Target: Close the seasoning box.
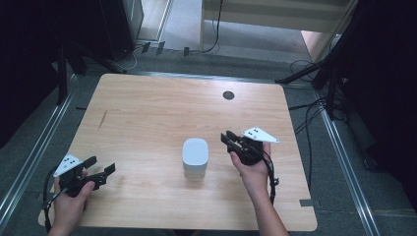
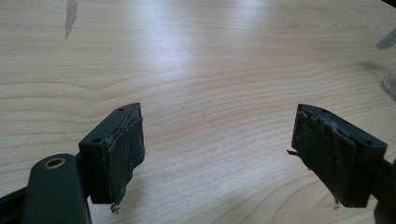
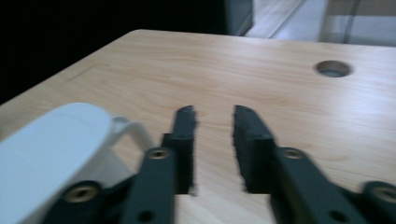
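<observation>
- Left hand-held gripper [image 1: 101, 169]: black, grey three-cornered plate, trailing black cable, worn dark pads [image 2: 123, 151].
- Right hand-held gripper [image 1: 227, 139]: black, brass-ringed screw holes, grey plate, black cable.

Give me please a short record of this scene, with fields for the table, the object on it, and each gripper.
table: light wood, round hole near far edge
object: white box with rounded corners, near the table's middle, upright
left gripper: near left corner, jaws wide open, holding nothing
right gripper: just right of the box, apart from it, jaws slightly open, holding nothing
</observation>
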`<state>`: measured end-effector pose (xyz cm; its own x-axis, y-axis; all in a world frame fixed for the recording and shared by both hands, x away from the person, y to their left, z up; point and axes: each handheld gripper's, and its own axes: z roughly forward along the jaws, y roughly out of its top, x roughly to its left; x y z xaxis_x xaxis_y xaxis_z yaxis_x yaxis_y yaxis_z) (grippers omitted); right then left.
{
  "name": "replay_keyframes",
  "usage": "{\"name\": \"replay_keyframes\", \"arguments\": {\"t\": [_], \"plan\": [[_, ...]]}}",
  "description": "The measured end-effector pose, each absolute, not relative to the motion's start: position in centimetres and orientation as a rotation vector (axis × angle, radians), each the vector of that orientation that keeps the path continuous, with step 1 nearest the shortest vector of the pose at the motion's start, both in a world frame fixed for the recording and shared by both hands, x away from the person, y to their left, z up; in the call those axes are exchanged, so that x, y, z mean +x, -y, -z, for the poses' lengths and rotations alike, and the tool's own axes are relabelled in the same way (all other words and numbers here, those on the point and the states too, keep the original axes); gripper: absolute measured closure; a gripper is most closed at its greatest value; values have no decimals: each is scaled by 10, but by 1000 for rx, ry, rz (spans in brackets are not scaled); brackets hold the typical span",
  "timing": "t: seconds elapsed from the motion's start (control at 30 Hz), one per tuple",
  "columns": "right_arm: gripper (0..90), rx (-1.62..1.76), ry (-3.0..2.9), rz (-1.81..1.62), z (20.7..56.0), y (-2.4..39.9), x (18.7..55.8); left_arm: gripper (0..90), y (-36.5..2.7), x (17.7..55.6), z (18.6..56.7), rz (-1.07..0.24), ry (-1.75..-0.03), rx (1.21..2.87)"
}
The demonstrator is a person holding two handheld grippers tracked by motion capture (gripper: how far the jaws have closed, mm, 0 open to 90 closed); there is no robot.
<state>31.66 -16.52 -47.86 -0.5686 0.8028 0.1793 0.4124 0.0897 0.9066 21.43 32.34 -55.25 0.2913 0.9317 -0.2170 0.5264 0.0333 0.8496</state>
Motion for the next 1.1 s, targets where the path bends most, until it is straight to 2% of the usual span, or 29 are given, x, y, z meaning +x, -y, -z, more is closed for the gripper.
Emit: {"name": "replay_keyframes", "arguments": {"t": [0.1,0.2,0.43,1.1], "plan": [[410,1255,-1954,-1429,481,177,317,169,-323,214,552,-546,-1360,1627],[298,1290,-1940,-1409,487,192,316,169,-323,214,552,-547,-1357,1628],[274,1357,-1915,-1373,507,229,305,169,-322,214,552,-546,-1353,1630],[271,1455,-1854,-1310,532,316,253,169,-321,214,552,-556,-1352,1648]]}}
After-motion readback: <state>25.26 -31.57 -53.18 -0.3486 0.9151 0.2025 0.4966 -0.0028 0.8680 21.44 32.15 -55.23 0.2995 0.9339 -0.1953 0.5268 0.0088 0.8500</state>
